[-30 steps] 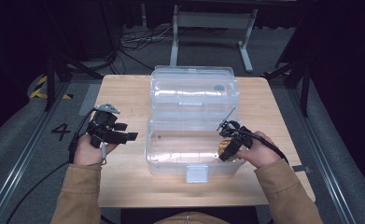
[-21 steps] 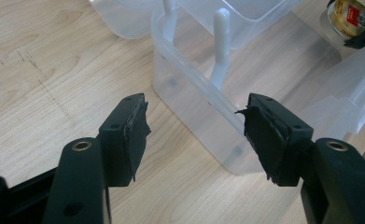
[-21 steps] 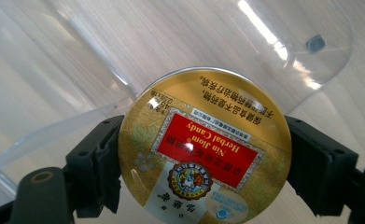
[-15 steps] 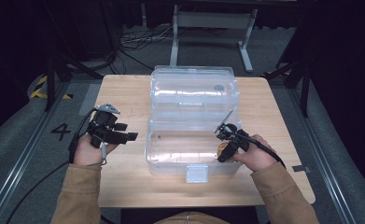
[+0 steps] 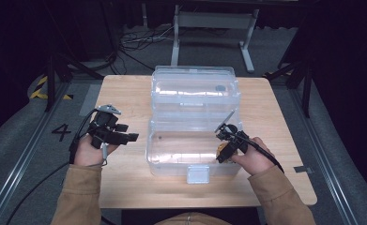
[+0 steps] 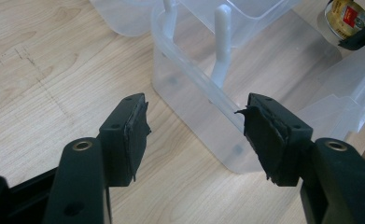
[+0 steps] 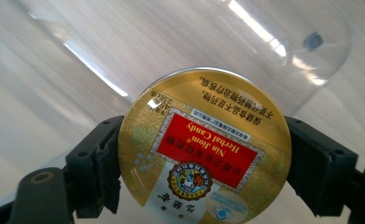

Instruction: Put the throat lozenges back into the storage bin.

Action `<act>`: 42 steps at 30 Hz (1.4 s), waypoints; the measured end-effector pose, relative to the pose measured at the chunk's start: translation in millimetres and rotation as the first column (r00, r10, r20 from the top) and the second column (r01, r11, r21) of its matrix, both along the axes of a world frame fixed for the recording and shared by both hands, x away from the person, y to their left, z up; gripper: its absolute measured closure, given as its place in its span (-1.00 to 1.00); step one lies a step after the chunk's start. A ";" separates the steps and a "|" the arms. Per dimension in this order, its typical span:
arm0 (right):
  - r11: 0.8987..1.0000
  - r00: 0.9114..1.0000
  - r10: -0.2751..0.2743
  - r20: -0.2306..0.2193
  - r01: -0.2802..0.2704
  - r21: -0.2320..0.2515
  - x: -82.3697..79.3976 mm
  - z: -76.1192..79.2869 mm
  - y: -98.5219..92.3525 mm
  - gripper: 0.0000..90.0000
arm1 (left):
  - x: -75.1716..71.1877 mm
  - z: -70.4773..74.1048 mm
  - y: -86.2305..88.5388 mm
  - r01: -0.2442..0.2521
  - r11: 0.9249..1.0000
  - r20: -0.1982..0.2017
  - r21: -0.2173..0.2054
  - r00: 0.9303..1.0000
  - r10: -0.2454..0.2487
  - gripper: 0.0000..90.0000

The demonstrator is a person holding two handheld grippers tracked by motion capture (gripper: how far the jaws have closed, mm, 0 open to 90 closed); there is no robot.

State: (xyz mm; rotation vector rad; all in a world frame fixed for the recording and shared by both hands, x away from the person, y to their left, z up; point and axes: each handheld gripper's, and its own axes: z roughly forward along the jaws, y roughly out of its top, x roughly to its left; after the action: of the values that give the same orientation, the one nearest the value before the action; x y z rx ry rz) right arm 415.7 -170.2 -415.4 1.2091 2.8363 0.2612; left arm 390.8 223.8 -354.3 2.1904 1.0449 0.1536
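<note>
A clear plastic box (image 5: 190,150) stands open at the table's middle, its lid (image 5: 195,91) folded back behind it. My right gripper (image 5: 224,151) is at the box's right end, shut on a round gold candy tin (image 7: 203,151) with a red label; the tin (image 5: 222,149) hangs over the box's inside. The left gripper (image 5: 125,137) hovers left of the box, open and empty, its fingers (image 6: 126,137) pointing at the box's near wall (image 6: 194,112). The tin (image 6: 346,16) shows at the top right of the left gripper view.
The wooden table (image 5: 125,93) has bare room left and right of the box. A white latch (image 5: 197,174) sits on the box's front. Cables (image 5: 134,42) and a metal stand (image 5: 214,21) lie on the dark floor beyond.
The right gripper with the tin has shifted slightly left and inward over the box's right end. The left gripper has stayed put.
</note>
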 end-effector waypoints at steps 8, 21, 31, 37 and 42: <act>1.000 1.000 0.003 0.013 -0.003 -0.011 -3.7 -0.3 1.0 -0.55 | 0.2 -0.5 0.6 -0.001 1.000 -0.002 -0.001 1.000 0.001 -0.11; 0.999 0.999 0.021 0.040 -0.020 -0.031 -5.3 -1.3 0.3 -0.55 | -0.4 -0.5 0.7 -0.008 1.000 -0.002 -0.003 1.000 0.008 -0.11; 0.999 0.999 0.030 0.042 -0.029 -0.031 -7.0 -1.2 -2.1 -0.56 | -0.4 -0.5 1.2 -0.008 1.000 -0.003 -0.006 1.000 0.008 -0.11; 0.999 0.998 0.038 0.052 -0.036 -0.033 -6.3 -1.4 -4.5 -0.64 | 0.6 -1.3 1.1 -0.005 1.000 -0.004 0.001 1.000 0.005 -0.11; 0.999 0.998 0.041 0.053 -0.039 -0.037 -6.7 -1.5 -4.4 -0.64 | 0.4 -1.3 0.8 -0.004 1.000 -0.006 0.001 1.000 0.004 -0.11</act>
State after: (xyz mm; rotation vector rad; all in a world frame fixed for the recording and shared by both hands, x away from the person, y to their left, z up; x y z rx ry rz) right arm 409.0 -174.5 -416.9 1.1218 2.8093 0.2402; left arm 391.2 224.6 -355.7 2.1904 1.0527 0.1499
